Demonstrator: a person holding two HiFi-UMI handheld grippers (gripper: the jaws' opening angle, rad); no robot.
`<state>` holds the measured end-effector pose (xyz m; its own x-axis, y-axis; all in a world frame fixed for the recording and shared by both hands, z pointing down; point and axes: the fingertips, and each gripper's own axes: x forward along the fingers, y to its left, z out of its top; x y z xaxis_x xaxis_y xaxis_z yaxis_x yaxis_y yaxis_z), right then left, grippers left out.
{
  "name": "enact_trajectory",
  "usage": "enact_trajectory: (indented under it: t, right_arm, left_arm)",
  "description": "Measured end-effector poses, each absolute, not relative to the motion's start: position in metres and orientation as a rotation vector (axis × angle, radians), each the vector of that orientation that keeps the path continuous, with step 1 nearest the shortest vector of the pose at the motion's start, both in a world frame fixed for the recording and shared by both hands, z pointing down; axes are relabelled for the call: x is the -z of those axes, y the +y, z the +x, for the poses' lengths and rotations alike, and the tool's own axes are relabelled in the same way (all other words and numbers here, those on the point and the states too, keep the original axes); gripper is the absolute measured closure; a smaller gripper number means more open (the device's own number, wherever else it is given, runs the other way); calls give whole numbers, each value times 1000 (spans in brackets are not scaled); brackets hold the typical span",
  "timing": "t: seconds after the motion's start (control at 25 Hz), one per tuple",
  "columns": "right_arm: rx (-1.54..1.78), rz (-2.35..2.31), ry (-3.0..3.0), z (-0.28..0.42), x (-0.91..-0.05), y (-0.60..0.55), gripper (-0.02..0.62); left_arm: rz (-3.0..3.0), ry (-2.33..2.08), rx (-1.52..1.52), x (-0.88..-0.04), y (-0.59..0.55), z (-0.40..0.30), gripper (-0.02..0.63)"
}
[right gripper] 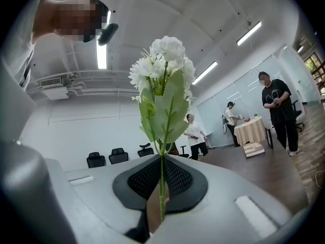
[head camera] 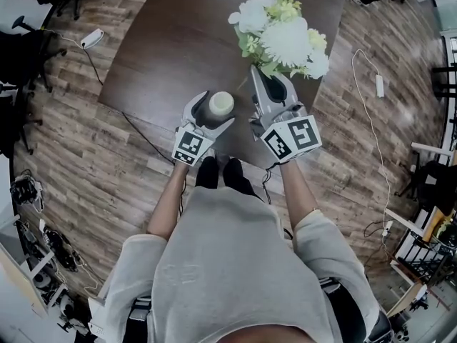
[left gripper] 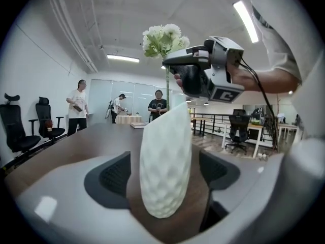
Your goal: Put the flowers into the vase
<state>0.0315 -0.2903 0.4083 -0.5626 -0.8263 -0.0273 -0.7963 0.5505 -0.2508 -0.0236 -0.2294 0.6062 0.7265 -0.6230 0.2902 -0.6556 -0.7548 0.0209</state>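
Dark table (head camera: pixel 164 56) bears vase (head camera: pixel 220 103); power strip (head camera: pixel 379 85) on floor (head camera: pixel 86 156).

We are in an open-plan office. We see swivel chairs (left gripper: pixel 14 131) along the wall, desks (left gripper: pixel 266 128), strip lights (left gripper: pixel 247 15) overhead and a long dark meeting table (head camera: pixel 178 48) on plank flooring (head camera: pixel 78 163).

Vase (head camera: pixel 221 104) on worktop (head camera: pixel 164 56) — flowers (head camera: pixel 284 34) to its right
Vase between the left gripper's (head camera: pixel 212 114) fingers (left gripper: pixel 114 177); flowers' stem between the right gripper's (head camera: pixel 263 77).
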Motion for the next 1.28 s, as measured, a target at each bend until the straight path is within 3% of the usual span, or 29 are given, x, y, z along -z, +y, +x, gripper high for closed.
enact_trajectory:
  t: [0.28, 1.28]
  right_arm:
    - [311, -1332, 2651, 21, -402, -288, 586]
    - [340, -1318, 2799, -15, -477, -241, 575]
  left_arm:
    - [2805, -1038, -379, -608, -236, -16, 272]
    - [2800, -1044, -341, -608, -237, -16, 278]
